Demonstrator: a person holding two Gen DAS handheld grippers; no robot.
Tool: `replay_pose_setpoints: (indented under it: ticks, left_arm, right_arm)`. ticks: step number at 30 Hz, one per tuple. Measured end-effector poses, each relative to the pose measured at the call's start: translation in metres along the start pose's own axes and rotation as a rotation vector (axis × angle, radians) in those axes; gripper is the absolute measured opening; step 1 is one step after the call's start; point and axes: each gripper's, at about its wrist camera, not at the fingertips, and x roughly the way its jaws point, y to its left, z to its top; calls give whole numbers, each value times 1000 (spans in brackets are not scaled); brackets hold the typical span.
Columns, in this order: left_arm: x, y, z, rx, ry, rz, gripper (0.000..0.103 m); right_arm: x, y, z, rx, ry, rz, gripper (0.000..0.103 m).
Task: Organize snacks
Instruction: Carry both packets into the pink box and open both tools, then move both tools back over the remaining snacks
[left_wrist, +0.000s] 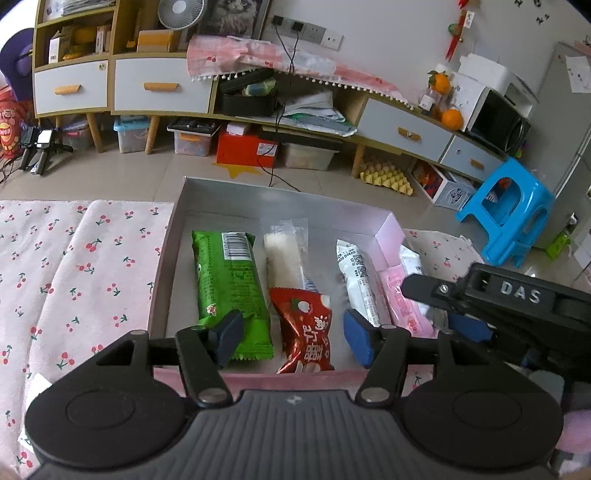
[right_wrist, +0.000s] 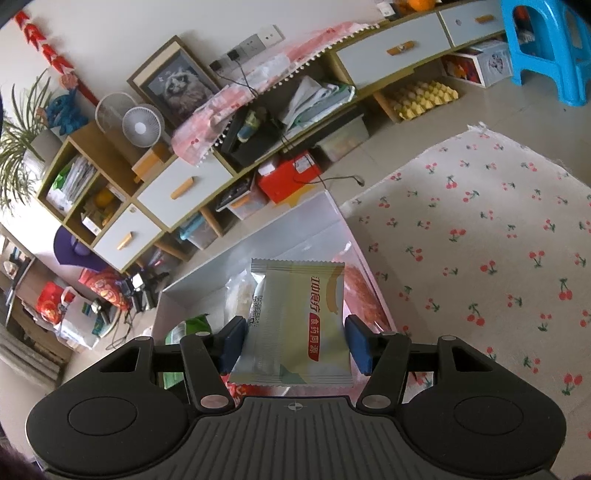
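Observation:
An open grey box (left_wrist: 284, 197) with pink sides lies on a cherry-print cloth. In it lie a green pack (left_wrist: 229, 280), a clear pack of white biscuit (left_wrist: 284, 254), a red packet (left_wrist: 304, 328), a white tube pack (left_wrist: 360, 284) and a pink pack (left_wrist: 400, 299). My left gripper (left_wrist: 293, 341) hangs open over the box's near end, the red packet between its pads with a gap on the left. My right gripper (right_wrist: 295, 343) is shut on a silver-and-yellow packet (right_wrist: 295, 317) above the box (right_wrist: 258, 236); it also shows as the right gripper (left_wrist: 439, 306) over the pink pack.
The cherry cloth (left_wrist: 74, 277) spreads left of the box and, in the right wrist view, the cloth (right_wrist: 480, 240) spreads to its right. Beyond the box is tiled floor, a long low cabinet (left_wrist: 159, 88) with bins under it, and a blue plastic stool (left_wrist: 506, 210).

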Motion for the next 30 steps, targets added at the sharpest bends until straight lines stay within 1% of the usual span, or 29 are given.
replay_pose_setpoints:
  ticks: [2, 4, 5, 13, 19, 21, 23, 25, 30]
  left_arm:
    - [-1, 0, 0, 11, -3, 7, 58]
    - [-2, -2, 0, 27, -1, 16, 59]
    - [-1, -2, -1, 34, 0, 19, 59]
    - [-5, -7, -2, 64, 6, 29, 65]
    - [-15, -13, -7, 109, 16, 44, 72]
    - [-19, -16, -9, 127, 20, 46, 76]
    - [-23, -19, -11, 144, 25, 49, 82]
    - [-27, -21, -15, 157, 31, 51, 85]
    - [-38, -26, -24, 198, 44, 57, 90]
  right_arm:
    - [0, 0, 1, -5, -14, 12, 61]
    - [1, -2, 2, 9, -8, 16, 74]
    - [0, -3, 2, 17, -10, 13, 76]
    - [-7, -4, 4, -4, 9, 11, 76]
    - [-14, -2, 6, -49, 59, -30, 77]
    - [-18, -1, 6, -79, 70, -36, 77]
    - [-23, 1, 5, -119, 77, -50, 79]
    - [-29, 3, 3, -152, 83, -62, 83]
    - [-46, 8, -1, -248, 99, -60, 84]
